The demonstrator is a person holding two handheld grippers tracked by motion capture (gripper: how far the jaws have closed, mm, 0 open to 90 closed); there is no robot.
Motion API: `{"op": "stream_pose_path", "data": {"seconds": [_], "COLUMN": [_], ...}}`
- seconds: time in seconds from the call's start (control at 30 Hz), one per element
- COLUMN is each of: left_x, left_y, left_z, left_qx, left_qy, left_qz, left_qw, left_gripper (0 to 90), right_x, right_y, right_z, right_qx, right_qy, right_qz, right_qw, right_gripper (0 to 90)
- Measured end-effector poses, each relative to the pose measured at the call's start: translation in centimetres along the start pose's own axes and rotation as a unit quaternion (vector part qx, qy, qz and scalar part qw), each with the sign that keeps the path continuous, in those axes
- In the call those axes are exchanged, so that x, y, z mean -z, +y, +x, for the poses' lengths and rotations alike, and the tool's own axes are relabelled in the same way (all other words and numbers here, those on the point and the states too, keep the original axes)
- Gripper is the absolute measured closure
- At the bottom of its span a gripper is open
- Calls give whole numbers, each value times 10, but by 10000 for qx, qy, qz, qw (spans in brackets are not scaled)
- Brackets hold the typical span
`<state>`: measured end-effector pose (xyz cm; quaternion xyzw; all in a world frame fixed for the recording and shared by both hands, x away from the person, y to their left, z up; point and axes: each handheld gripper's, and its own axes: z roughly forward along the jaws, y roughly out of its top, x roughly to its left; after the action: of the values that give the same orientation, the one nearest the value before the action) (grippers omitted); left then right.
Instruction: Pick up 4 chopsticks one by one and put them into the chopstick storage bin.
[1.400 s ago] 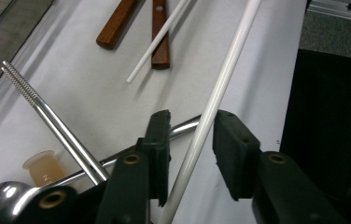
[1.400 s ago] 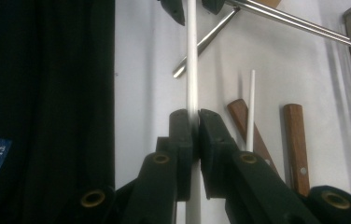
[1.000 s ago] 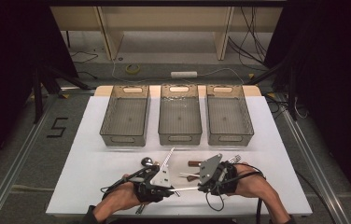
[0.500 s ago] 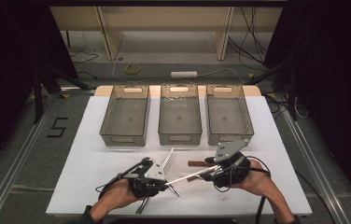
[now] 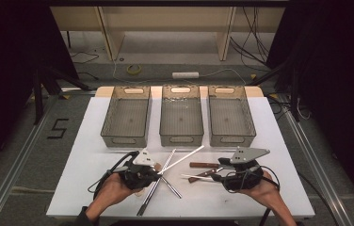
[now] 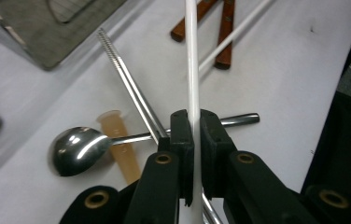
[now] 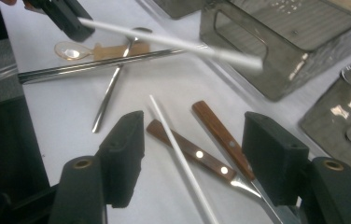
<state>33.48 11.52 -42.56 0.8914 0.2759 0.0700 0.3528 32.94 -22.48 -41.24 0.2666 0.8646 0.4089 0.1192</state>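
My left gripper (image 5: 154, 170) (image 6: 193, 135) is shut on a white chopstick (image 5: 182, 159) (image 6: 191, 56), which slants up and away over the table toward the bins. My right gripper (image 5: 215, 174) (image 7: 194, 140) stands open just above the table, and its jaws have just been opening. A second white chopstick (image 7: 178, 149) and two wooden-handled knives (image 7: 220, 130) (image 5: 203, 165) lie flat between and under them, untouched. The right gripper view also shows the left gripper (image 7: 66, 18) at top left with its chopstick (image 7: 173, 44).
Three grey bins (image 5: 127, 140) (image 5: 181, 140) (image 5: 230, 140) stand in a row behind the cutlery. A pair of metal chopsticks (image 5: 158, 181) (image 6: 127, 79), a metal spoon (image 6: 75, 149) and an amber plastic spoon (image 6: 117, 144) (image 7: 71, 51) lie by the left gripper on the white board (image 5: 269, 141).
The two hands have drawn apart, the left going left with the white chopstick, the right going right. The right jaws have opened wide.
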Motion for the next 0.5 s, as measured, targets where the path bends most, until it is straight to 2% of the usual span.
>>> {"op": "stream_pose_path", "data": {"seconds": [0.17,0.2,0.27,0.33,0.5], "left_x": [6,7,9,12,24], "left_y": [-1,-2,-2,-2,-2], "left_z": [11,13,18,24,43], "left_qx": [272,326,402,526,799], "left_qy": [163,197,255,323,437], "left_qz": [-144,-175,-218,-301,-470], "left_qw": [9994,9991,9986,9976,9947], "left_gripper": [848,848,848,848,849], "right_x": [3,6,7,10,11], "right_y": [-11,-15,-17,-22,-26], "right_z": [-1,-1,0,1,4], "right_qx": [-239,-387,-449,-608,-715], "right_qy": [-101,-144,-178,-192,-232], "right_qz": [-224,-381,-457,-614,-705], "right_qw": [9994,9984,9978,9961,9947], "right_gripper": [369,368,365,350,344]}}
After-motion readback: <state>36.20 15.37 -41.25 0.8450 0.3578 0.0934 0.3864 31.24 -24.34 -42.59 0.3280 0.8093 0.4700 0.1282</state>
